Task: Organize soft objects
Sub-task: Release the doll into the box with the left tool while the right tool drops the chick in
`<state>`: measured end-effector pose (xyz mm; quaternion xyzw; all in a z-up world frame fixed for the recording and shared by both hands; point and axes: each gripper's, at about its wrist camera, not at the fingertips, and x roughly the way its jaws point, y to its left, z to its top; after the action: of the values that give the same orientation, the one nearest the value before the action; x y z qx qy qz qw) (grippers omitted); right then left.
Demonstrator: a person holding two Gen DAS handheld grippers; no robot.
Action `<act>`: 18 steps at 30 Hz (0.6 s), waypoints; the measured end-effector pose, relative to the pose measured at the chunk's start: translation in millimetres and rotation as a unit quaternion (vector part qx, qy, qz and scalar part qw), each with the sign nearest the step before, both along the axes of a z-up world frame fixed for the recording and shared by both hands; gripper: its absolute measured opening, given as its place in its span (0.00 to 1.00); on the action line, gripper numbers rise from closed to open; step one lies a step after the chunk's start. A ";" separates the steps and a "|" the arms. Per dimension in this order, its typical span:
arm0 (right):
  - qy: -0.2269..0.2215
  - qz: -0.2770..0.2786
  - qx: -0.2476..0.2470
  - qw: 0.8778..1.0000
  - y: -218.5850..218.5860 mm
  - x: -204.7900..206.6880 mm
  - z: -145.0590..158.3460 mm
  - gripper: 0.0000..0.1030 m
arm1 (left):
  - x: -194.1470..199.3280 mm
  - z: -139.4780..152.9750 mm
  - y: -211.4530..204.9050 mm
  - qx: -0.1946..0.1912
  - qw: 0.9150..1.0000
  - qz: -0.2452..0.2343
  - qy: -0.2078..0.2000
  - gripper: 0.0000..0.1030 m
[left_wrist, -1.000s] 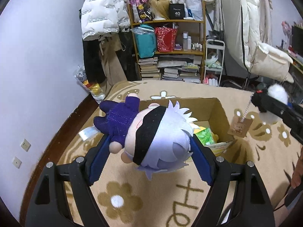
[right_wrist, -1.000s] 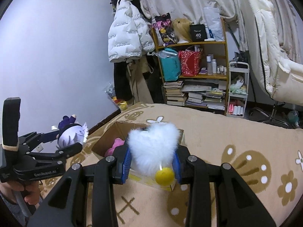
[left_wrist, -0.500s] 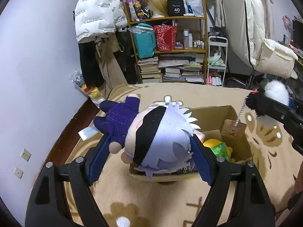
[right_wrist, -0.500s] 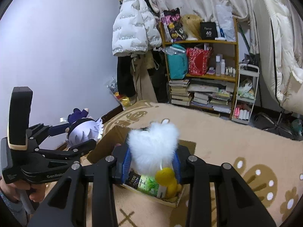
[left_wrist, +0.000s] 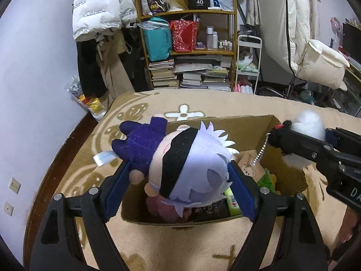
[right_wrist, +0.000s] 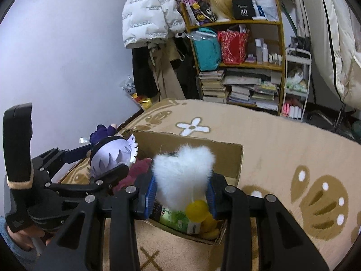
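My left gripper (left_wrist: 178, 185) is shut on a plush doll (left_wrist: 180, 164) with lilac hair, a black blindfold and a purple outfit, held above the left half of an open cardboard box (left_wrist: 259, 126). It also shows in the right wrist view (right_wrist: 112, 155). My right gripper (right_wrist: 181, 194) is shut on a white fluffy heart plush (right_wrist: 183, 171), held over the box's (right_wrist: 234, 155) near right part. A bead chain with a bear tag (left_wrist: 248, 164) hangs from it. The box holds a pink plush (right_wrist: 137, 171), a yellow plush (right_wrist: 198, 210) and green packets (right_wrist: 178, 219).
The box sits on a beige patterned rug (left_wrist: 158, 244). Behind stand a wooden shelf (left_wrist: 189, 52) with books and bags, hanging coats (left_wrist: 99, 18), a white cart (left_wrist: 248, 63) and a cream chair (left_wrist: 320, 67). Dark floor and a wall lie to the left.
Both grippers have moved forward over the box with their plush toys. The doll now hangs above the box's left half and the white heart above its right part.
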<state>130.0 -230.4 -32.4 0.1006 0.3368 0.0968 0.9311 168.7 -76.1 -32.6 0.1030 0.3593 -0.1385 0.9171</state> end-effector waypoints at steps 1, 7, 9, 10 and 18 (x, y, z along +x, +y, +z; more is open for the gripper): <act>0.006 -0.001 0.004 1.000 -1.9 2.8 -1.4 0.40 | 0.4 -1.5 -0.6 0.004 1.000 0.000 -0.001 0.84; 0.004 0.006 0.013 1.000 -5.8 4.9 1.8 0.60 | 1.6 -7.5 3.0 0.004 1.000 0.005 0.009 0.86; 0.002 0.003 0.024 1.000 -8.3 3.5 3.5 0.62 | 0.5 -6.2 7.5 0.001 1.000 0.011 0.009 0.93; 0.002 -0.004 0.028 1.000 -10.4 2.1 4.2 0.64 | -0.3 -5.1 9.0 0.000 1.000 0.012 0.009 0.96; 0.004 -0.017 0.032 0.999 -14.2 -8.0 5.5 0.81 | -17.1 10.0 29.3 0.012 0.999 0.034 -0.003 1.00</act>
<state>122.1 -244.6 -26.9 0.1362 0.3354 0.0915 0.9277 151.6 -46.8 -22.6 0.1020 0.3614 -0.1022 0.9212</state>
